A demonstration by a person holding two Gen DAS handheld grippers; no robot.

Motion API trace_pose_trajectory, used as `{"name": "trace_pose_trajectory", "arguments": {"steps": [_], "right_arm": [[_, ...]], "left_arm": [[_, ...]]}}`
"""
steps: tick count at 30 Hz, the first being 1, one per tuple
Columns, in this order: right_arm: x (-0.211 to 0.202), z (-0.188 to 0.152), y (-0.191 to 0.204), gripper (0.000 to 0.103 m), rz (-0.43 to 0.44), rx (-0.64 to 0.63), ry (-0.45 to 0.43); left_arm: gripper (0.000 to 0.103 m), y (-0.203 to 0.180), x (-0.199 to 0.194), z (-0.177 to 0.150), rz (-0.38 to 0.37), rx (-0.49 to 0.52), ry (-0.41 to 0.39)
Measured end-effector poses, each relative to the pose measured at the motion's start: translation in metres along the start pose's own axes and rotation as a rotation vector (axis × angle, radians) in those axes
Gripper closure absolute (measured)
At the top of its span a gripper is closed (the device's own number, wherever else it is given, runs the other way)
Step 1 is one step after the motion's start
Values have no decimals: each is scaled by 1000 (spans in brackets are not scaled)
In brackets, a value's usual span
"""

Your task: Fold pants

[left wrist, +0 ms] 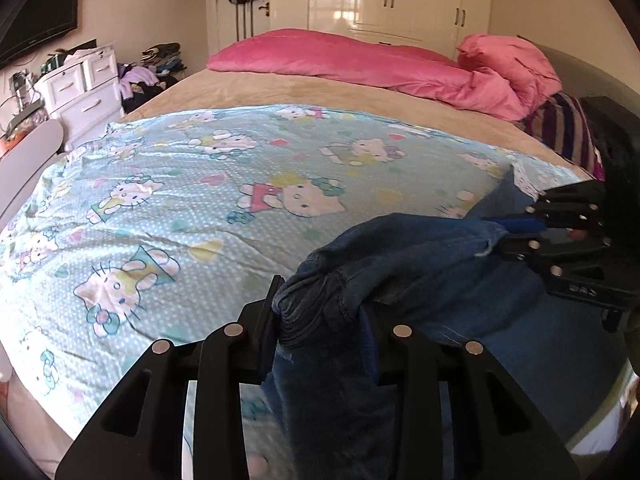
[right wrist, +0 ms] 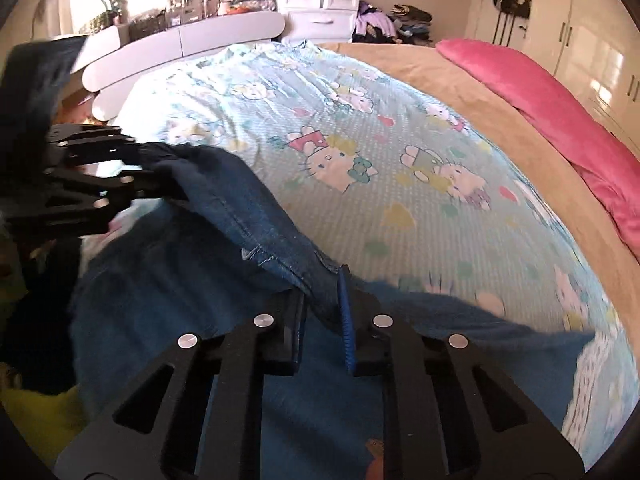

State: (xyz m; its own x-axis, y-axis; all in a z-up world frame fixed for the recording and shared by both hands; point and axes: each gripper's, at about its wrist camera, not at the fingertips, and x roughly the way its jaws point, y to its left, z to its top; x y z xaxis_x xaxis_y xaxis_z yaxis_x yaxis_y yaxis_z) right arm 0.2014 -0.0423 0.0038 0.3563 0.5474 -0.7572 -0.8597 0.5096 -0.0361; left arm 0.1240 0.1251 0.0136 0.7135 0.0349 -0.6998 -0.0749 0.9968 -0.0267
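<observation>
Left wrist view shows my left gripper (left wrist: 320, 312) at 6 o'clock, squeezed tight on a thick bunch of the blue jeans (left wrist: 420, 264). The jeans stretch from there toward 3 o'clock, where my right gripper (left wrist: 504, 230) pinches another bit of the same edge. Below that edge the cloth hangs down in front of the bed.

From the right wrist view I see the right gripper (right wrist: 324, 312) at 6 o'clock, closed on a thin fold of the jeans (right wrist: 240, 216), with a blue pad (right wrist: 346, 320) pressed against the cloth. The left gripper (right wrist: 156, 172) sits at 9 o'clock, also gripping the jeans. The cloth runs like a band between my two claws.

Past the jeans, at 12 o'clock, lies a light blue sheet with cartoon cats (left wrist: 224, 184) on the bed. A pink blanket (left wrist: 360, 64) lies behind it. White drawers (right wrist: 320, 8) stand at the far wall.
</observation>
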Motion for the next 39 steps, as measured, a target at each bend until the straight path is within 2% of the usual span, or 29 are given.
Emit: {"name": "trace_pose_trajectory", "arguments": {"steps": [8,14,19,23,29,34,36,39], "right_arm": [[-47,-47,40,96,84,47,-2],[-63,-74,79,96,140,29,29],[-57,-90,107,96,196,28,74],[-46,-98,121,96,198,18,112],[-46,-103,129,96,213,2,121],[-37,-109,130,94,219,10,134],[-34,-112,132,91,222,10,136],[-34,-114,133,89,230,20,134]], "left_arm": [[71,-20,-35,-23,-44,34,3],[68,-28,-52,-50,-51,56,31],[66,-27,-60,-68,-38,63,63],[60,-21,-61,-85,-21,57,107],[59,1,-67,-114,-27,-24,176],[61,7,-92,-111,27,-48,130],[61,0,-103,-101,-9,-59,88],[61,-24,-104,-80,-82,-24,46]]}}
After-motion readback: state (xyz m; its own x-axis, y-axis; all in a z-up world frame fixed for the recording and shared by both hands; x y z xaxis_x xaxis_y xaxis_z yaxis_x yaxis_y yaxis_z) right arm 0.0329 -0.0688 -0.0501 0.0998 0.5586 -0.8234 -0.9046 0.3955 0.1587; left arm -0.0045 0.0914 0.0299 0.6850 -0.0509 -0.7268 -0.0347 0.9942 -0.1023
